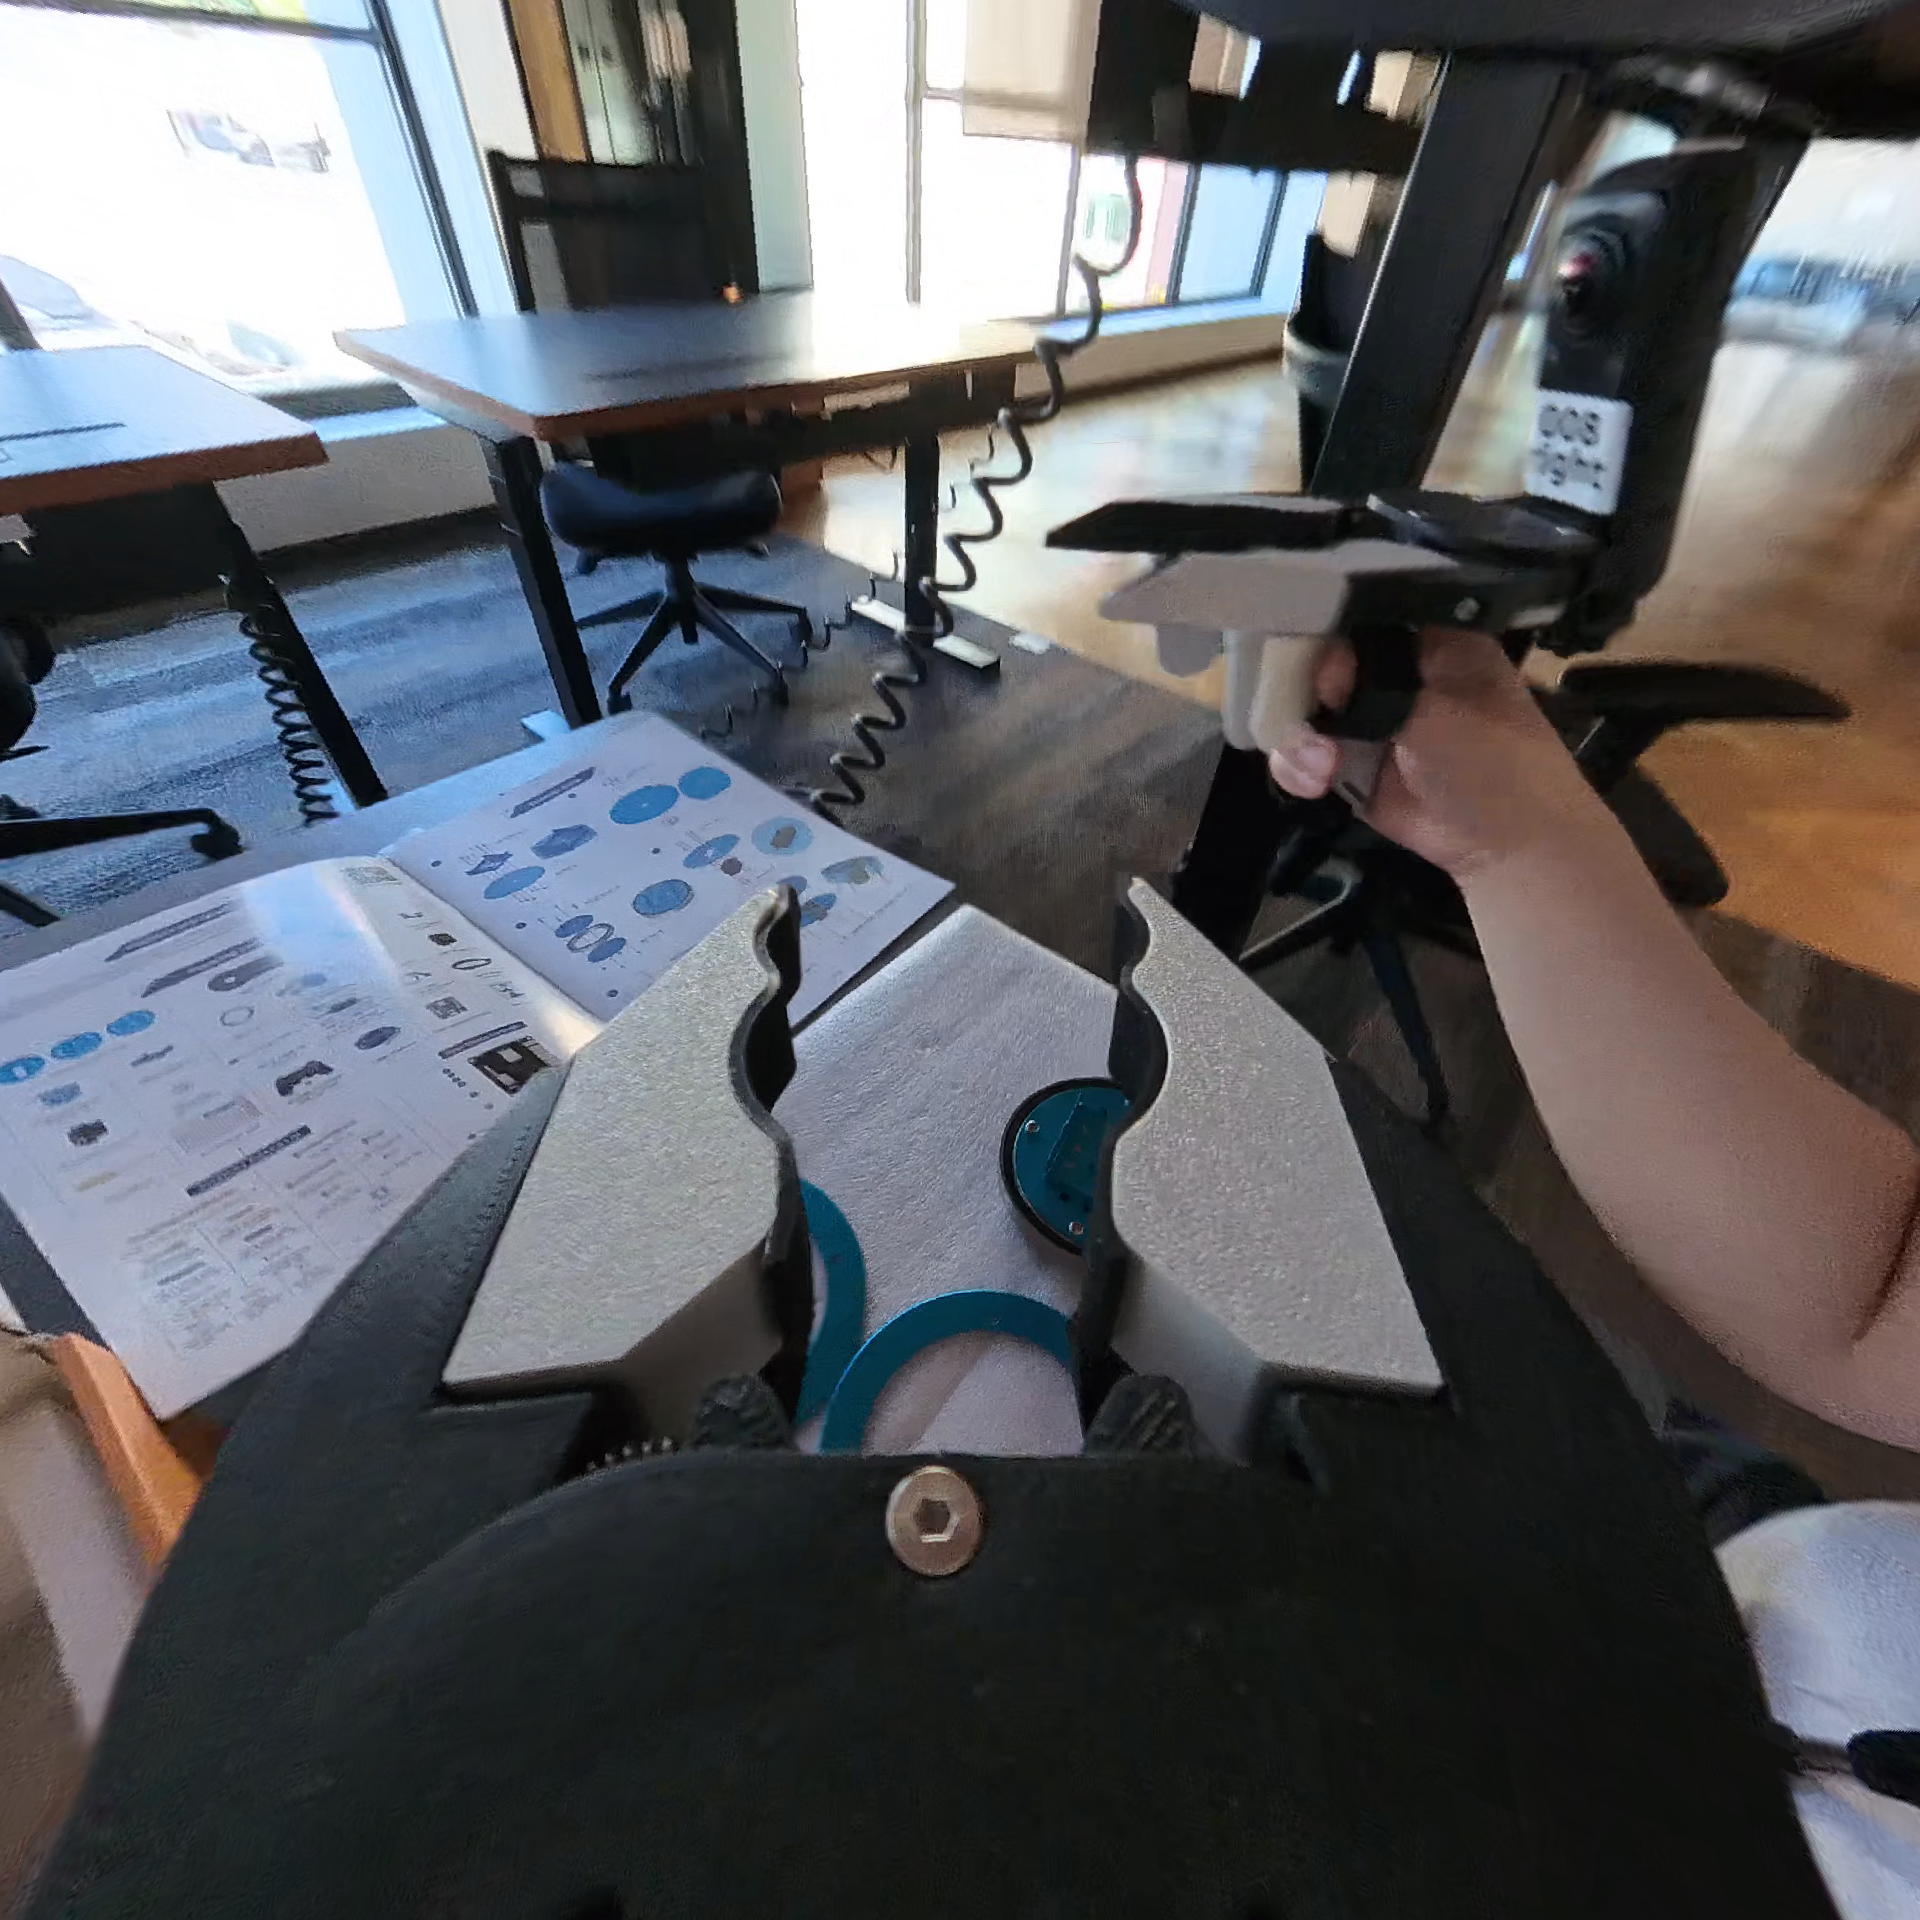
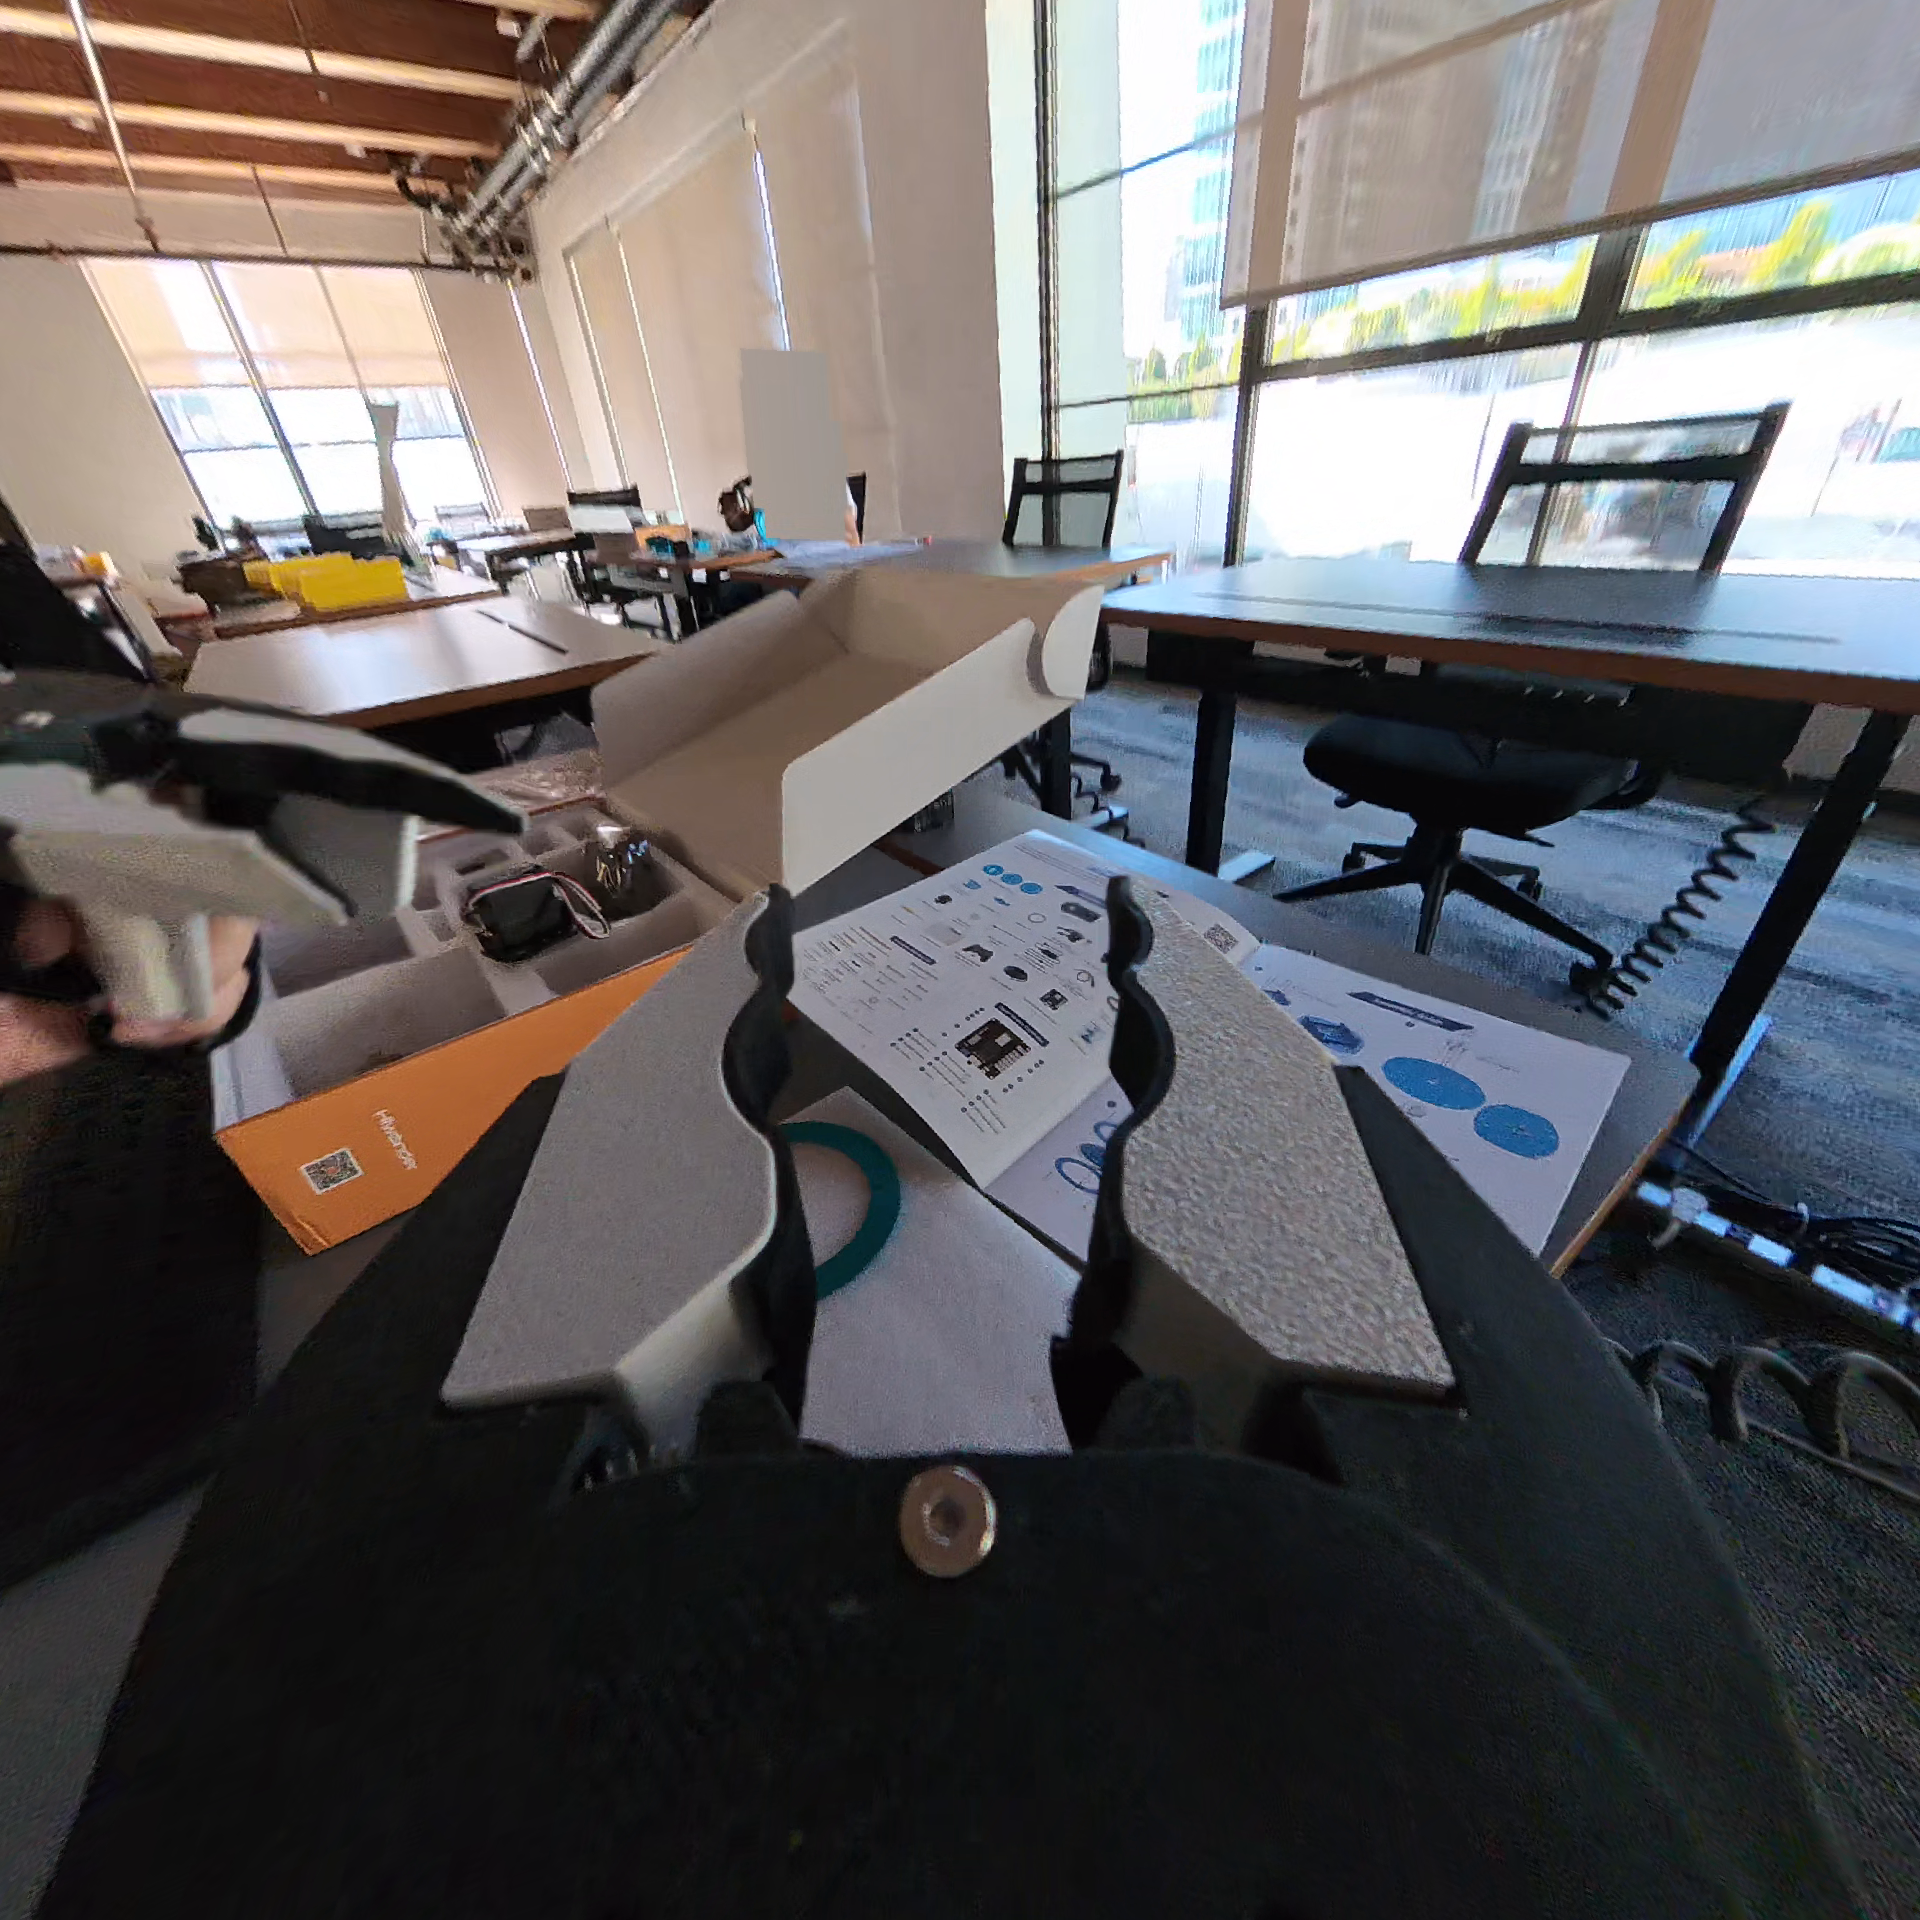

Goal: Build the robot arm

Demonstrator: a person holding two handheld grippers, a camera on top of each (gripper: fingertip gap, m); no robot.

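My left gripper is open and empty, hovering over a white foam sheet. On the sheet lie two blue rings, partly hidden by my fingers, and a round blue circuit disc beside the right finger. My right gripper is open and empty above the same foam sheet, where a teal ring shows next to its left finger. The right gripper also shows in the left wrist view, held by a hand at the upper right. The left gripper shows at the left of the right wrist view.
An open instruction booklet lies on the dark table, also seen in the right wrist view. An orange box with its white lid raised holds foam compartments and a small wired part. Desks, office chairs and coiled cables stand beyond. The round blue circuit disc is about 20 cm from both grippers' fingertips.
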